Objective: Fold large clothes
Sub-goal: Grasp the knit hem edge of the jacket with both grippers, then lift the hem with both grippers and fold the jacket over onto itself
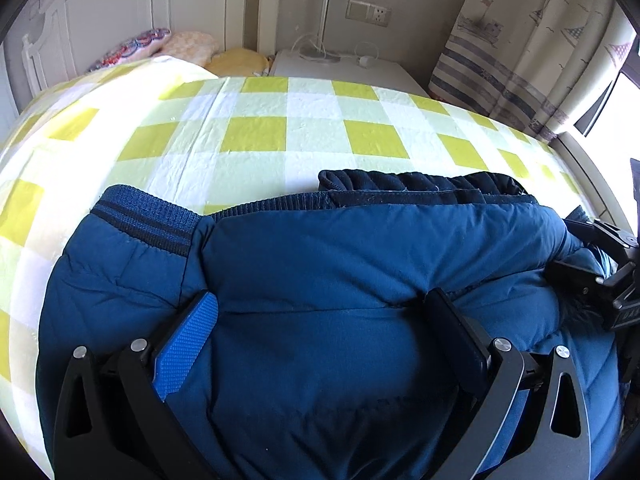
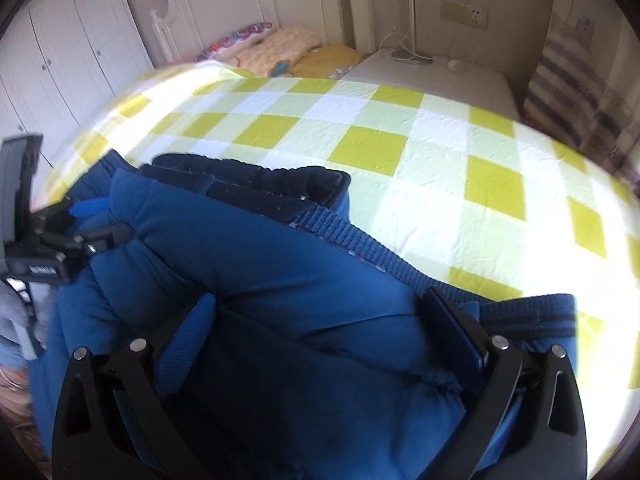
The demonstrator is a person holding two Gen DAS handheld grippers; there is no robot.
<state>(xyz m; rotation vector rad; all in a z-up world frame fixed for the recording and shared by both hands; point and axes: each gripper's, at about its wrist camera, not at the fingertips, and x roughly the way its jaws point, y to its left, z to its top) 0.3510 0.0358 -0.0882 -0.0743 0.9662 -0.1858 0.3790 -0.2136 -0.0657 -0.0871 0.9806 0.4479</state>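
A large blue padded jacket point(image 1: 320, 264) with ribbed cuffs and a dark navy collar lies bunched on the bed; it also fills the near part of the right wrist view point(image 2: 260, 280). My left gripper point(image 1: 320, 308) has its jaws wide apart with a thick fold of the jacket bulging between them. My right gripper point(image 2: 316, 312) stands the same way, jaws spread around a fold near the ribbed hem point(image 2: 360, 248). The right gripper shows at the right edge of the left wrist view point(image 1: 600, 280), and the left gripper at the left edge of the right wrist view point(image 2: 52, 248).
The bed point(image 1: 280, 128) has a yellow, green and white checked cover. Pillows point(image 1: 188, 46) lie by the white headboard. A white nightstand point(image 1: 340, 66) with cables stands beyond, with a striped curtain point(image 1: 520, 60) at the right. White wardrobe doors point(image 2: 60, 68) stand at the left.
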